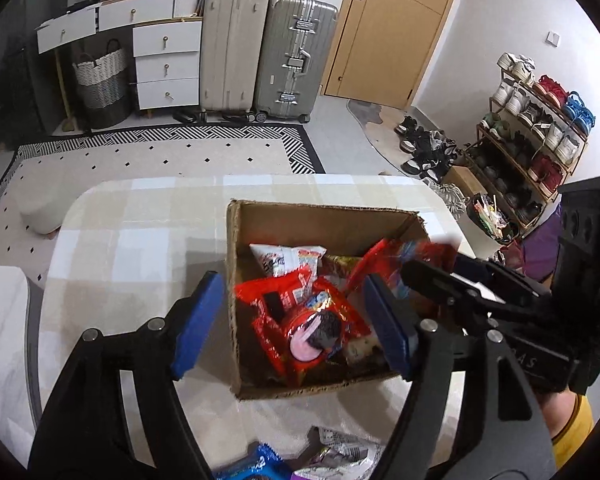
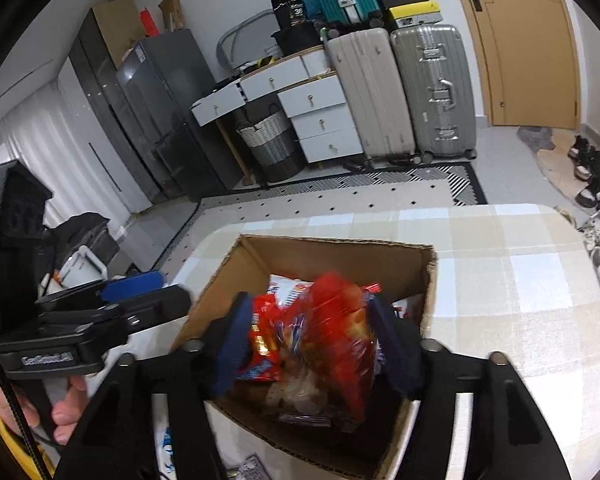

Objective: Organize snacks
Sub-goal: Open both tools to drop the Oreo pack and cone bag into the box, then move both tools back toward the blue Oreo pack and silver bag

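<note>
right tongs [image 2: 306,344] grip a red snack bag [image 2: 336,344] over the box [image 2: 428,276]; lower it inside before letting go. left tongs [image 1: 292,320] hang open, empty, astride the box wall.

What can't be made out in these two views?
- Red snack bag held by the right gripper: print motion-blurred in the right wrist view.
- Cardboard box floor: covered by snacks in both views.
- Packets on the table's near edge: cut off by the frame bottom and the open left gripper, left wrist view.
</note>
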{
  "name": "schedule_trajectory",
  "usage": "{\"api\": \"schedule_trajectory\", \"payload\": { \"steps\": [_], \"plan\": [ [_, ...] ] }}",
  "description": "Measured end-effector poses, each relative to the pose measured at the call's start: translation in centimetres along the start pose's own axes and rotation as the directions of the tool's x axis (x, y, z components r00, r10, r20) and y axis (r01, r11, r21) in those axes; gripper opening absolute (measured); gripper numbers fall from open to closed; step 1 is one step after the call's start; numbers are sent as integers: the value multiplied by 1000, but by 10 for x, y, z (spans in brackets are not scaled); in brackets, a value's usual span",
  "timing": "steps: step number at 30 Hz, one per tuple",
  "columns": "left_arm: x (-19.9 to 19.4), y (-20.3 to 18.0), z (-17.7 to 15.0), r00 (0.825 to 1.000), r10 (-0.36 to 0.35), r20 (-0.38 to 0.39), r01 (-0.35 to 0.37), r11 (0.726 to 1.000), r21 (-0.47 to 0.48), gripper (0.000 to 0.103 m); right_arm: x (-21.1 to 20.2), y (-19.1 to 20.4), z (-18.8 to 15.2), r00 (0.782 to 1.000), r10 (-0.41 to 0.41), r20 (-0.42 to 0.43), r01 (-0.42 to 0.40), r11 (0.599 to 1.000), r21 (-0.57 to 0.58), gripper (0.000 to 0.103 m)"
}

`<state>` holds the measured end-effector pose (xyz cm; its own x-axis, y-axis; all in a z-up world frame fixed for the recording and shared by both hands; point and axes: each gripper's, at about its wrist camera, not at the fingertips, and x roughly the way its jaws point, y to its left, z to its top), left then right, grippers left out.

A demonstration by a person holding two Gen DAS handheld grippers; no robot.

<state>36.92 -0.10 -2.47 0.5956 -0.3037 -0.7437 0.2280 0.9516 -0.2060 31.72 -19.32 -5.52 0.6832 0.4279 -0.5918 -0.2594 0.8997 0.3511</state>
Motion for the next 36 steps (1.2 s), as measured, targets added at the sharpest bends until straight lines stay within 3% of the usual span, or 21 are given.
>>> {"api": "schedule_trajectory", "payload": {
  "steps": [7, 15, 22, 28, 36],
  "plan": [
    [-36, 11, -26, 1000, 19, 24, -18, 999, -37, 77, -39, 3, -10, 998, 9, 63, -10, 1000, 19, 70],
    [-99, 5, -79, 994, 83, 75, -79, 995, -56, 81, -109, 18, -53, 986, 23, 167, -35, 997, 69, 82],
    [-159, -15, -133, 982, 125, 141, -120, 992, -44, 83, -161, 55, -99, 973, 32, 230, -35, 999, 9, 88],
    [-209, -30, -176, 963, 166, 213, -159, 986, -50, 102, -200, 91, -146, 961, 39, 274, -18, 997, -78, 95],
    [-269, -44, -242, 943, 185, 278, -180, 983, -41, 102, -247, 123, -189, 942, 32, 335, 21, 988, -152, 102]
  ]
}}
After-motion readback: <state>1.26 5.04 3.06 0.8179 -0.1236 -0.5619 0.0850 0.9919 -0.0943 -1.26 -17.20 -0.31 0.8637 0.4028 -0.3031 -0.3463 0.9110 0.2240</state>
